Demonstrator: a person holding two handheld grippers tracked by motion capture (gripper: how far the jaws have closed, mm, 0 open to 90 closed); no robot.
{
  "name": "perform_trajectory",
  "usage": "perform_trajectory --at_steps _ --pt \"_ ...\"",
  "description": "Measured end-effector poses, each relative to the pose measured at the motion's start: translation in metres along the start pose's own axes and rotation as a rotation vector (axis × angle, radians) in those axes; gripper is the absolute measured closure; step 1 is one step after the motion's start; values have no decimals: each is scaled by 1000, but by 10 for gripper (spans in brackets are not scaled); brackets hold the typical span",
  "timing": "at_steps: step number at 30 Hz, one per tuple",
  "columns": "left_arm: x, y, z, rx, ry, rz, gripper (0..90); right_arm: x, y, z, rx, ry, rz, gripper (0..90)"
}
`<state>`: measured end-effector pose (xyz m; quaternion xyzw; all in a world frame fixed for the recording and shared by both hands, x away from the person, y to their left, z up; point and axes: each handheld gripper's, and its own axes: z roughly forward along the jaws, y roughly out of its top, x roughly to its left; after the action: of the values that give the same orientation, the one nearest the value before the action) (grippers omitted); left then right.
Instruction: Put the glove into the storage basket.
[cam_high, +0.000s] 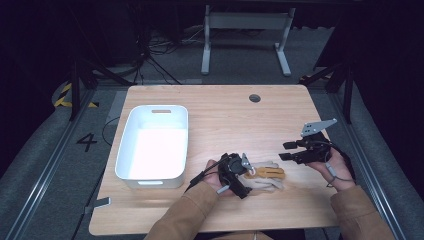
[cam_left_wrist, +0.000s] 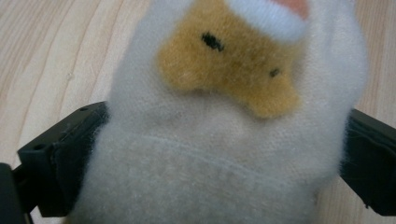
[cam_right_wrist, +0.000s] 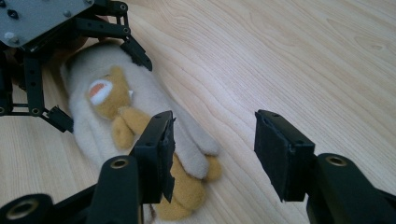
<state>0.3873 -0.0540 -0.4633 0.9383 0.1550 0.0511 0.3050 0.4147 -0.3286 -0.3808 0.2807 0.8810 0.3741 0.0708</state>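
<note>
Left tongs (cam_high: 248, 176) grip plush glove (cam_high: 265, 176); white bin (cam_high: 152, 147) w/ 0 items.

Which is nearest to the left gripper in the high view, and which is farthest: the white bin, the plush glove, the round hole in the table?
1. Plush glove: between the jaws of the left gripper, to its right.
2. White bin: to its left, on the table's left half.
3. Round hole: near the table's far edge.

A light wooden tabletop (cam_high: 220, 115) with a round cable hole (cam_high: 254, 98) near its far edge stands on grey carpet (cam_high: 30, 150). Beyond it stands a white table frame (cam_high: 245, 35) amid dark surroundings and loose cables (cam_high: 150, 50). Yellow-black tape (cam_high: 65, 95) and a "4" (cam_high: 86, 142) mark the left floor.
</note>
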Motion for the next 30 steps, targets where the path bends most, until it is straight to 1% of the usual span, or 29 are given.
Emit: perform_trajectory --at_steps 2,3,4,6,7,8,9,10,11,12,15,18,19,20,21,23,29,30 --pt "0 0 0 1 -2 -3 15 0 0 0 0 0 -1 481" --pt "0 1 1 -1 -8 1 20 0 0 0 -2 2 0 481" --pt "0 2 0 -2 -19 6 40 1 0 0 0 3 -1 481" --pt "0 2 -1 -4 -21 7 96 1 1 1 1 4 -2 481" --pt "-1 2 -2 -9 -21 1 96 1 1 1 1 4 -2 481" --pt "-1 2 -3 -16 -19 2 143 1 1 1 1 4 -4 481" --pt "-2 2 -4 -14 -17 2 227 1 1 1 1 3 -4 481" --pt "-2 1 -5 -20 -18 3 253 1 1 1 0 3 -5 481" --pt "-2 1 -5 -29 -17 -3 253 1 1 1 0 3 -5 481" --pt "-2 0 -6 -31 -16 -4 286 2 1 1 0 2 -5 482" --pt "-4 0 -8 -32 -14 6 416 2 1 0 -2 5 -8 484" --pt "-5 1 -9 -30 -17 10 503 2 1 1 -1 5 -8 483" --pt "-5 1 -10 -25 -19 11 571 3 1 1 -1 6 -7 483" --pt "-4 2 -10 -26 -17 14 598 3 1 1 0 5 -7 483" --pt "-4 2 -11 -23 -16 6 618 3 1 1 -2 5 -8 483" --pt "-4 2 -11 -21 -15 7 647 3 1 1 -3 6 -9 483" --pt "-2 3 -11 -18 -19 -14 681 2 1 1 -3 5 -8 483" --pt "-3 4 -11 -8 -19 -23 686 2 1 0 -4 7 -8 483"
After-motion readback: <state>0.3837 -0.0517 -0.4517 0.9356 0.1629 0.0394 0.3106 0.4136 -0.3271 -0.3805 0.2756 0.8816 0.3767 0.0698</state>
